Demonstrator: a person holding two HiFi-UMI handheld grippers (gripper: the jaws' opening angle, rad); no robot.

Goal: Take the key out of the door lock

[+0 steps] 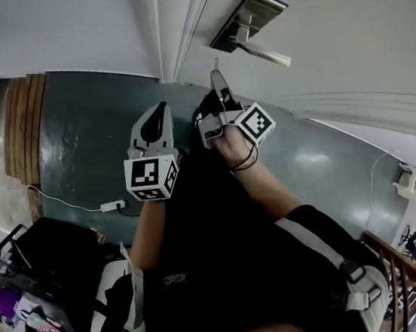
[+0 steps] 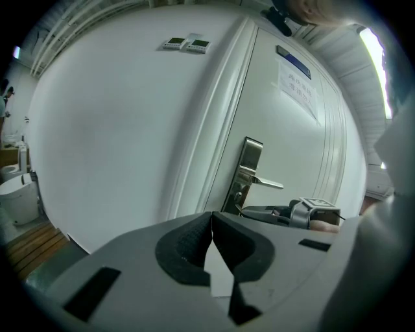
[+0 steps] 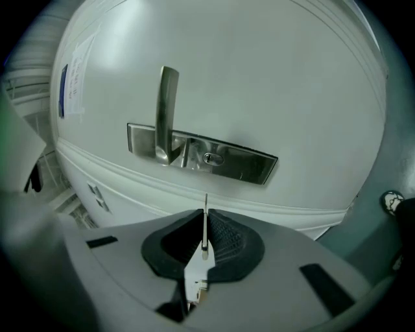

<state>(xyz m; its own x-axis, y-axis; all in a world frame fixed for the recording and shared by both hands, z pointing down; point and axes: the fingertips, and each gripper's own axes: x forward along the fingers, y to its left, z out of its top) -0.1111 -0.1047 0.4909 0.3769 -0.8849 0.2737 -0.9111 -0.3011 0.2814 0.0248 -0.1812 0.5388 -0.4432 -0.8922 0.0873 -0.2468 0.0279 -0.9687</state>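
My right gripper [image 3: 205, 224] clamped the key [image 3: 205, 204], blade clear of the lock [image 3: 209, 157] on the far door [image 3: 272, 78]; my left gripper [image 2: 212, 224] stood closed (pads meeting)

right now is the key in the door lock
No, the right gripper pinches the key between its fingers, clear of the lock plate.

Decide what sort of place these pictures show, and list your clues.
Probably an indoor hallway: a white door with a lever handle and posted notice, a grey-green floor, a power strip on it.
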